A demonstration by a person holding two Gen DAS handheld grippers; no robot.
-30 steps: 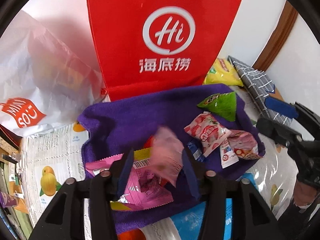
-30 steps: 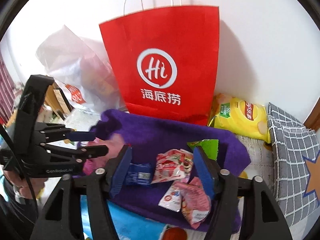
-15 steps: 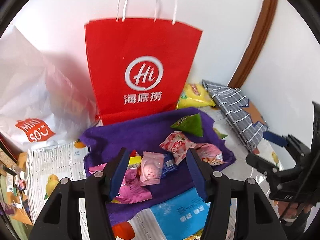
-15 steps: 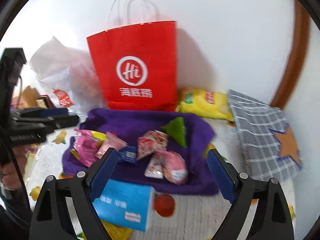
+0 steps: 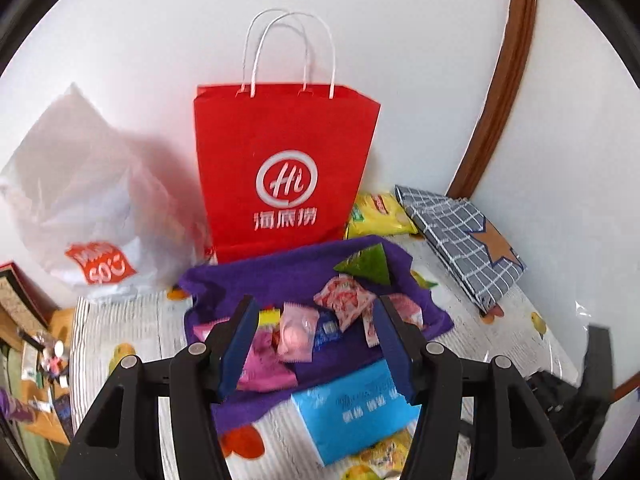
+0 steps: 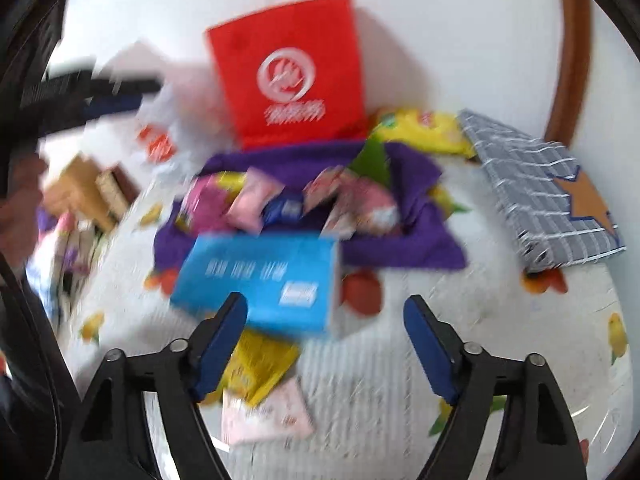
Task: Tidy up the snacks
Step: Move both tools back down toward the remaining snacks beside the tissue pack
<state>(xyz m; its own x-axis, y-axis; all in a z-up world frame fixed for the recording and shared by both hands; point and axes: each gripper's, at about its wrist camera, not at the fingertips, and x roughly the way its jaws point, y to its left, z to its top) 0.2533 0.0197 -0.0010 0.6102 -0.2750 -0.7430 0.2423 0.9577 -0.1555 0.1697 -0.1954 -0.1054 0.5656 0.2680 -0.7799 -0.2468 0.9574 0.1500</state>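
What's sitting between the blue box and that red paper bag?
The purple cloth with small snack packets on it, between blue box and red bag; clearest in the left wrist view.

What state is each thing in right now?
Red paper bag: upright against wall.
Purple towel: spread out, snacks on it.
Blue box: lying flat.
Left gripper: open, empty.
Right gripper: open, empty, fingers just narrowing.

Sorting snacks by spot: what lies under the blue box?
The blue box rests on a purple towel's front edge and a yellow packet. Anything else beneath is covered.
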